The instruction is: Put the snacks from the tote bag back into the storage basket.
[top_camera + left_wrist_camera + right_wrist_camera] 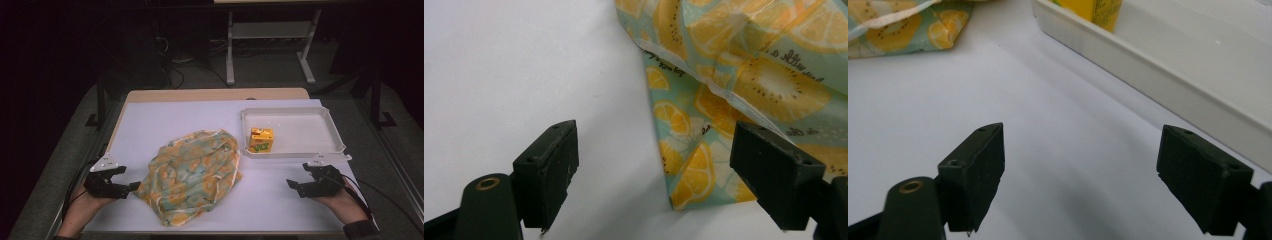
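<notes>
Left gripper (131, 189), black and two-jawed with a grey three-cornered plate on top, rests low on the pale lilac table surface (165, 117) at the near left, held in the person's left hand (82, 205). Its jaws stand wide apart with nothing pressed between them. In the left gripper view the near corner of a crumpled cloth printed with orange and lemon slices on a pale green ground (744, 85) lies just ahead of the jaws, its lowest fold reaching in front of the jaw at the right of that view; whether that jaw touches the fabric I cannot tell, while the other jaw has only bare table before it.

From the high view the cloth (195, 172) lies bunched in a loose heap left of the table's middle, its near left edge just beside the left gripper's tips.

Further right, a shallow white rectangular plastic tray (332, 122) sits at the far right of the table, apart from the cloth. Inside it, close to its near left corner, stands a small orange juice carton with green marks on its front (261, 140), upright.

Right gripper (293, 186) lies at the near right, in front of the tray's near wall (1168, 85) and held in the right hand (345, 202). Its jaws are spread open over bare table, clamped on nothing, with the cloth's corner (903, 27) well off beyond them
</notes>
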The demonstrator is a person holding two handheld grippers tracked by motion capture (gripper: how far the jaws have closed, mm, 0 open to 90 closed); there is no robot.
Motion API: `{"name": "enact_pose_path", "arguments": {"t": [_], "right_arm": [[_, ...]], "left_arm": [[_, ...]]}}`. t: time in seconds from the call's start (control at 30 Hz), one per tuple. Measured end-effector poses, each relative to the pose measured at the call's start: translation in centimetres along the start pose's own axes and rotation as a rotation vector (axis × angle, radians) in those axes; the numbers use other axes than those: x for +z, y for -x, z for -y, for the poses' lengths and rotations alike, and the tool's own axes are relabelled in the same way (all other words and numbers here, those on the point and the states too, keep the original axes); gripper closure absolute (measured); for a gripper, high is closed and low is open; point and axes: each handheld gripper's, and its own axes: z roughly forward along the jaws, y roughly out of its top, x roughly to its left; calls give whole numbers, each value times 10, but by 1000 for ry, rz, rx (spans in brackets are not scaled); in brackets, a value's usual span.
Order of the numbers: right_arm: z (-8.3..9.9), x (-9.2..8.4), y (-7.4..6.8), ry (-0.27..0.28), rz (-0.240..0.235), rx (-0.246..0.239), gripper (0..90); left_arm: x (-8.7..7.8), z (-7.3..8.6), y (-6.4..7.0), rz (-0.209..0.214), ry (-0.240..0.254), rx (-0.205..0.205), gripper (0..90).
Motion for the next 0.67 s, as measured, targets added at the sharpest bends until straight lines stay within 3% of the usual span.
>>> {"name": "enact_pose_path", "arguments": {"t": [0.33,0.67], "right_arm": [[19,-8,-6,-8,18,6,166],[20,-7,-5,-10,25,-2,154]], "left_arm": [[-1,3,3,-1,3,7,192],[-3,5,3,-6,4,3,192]]}}
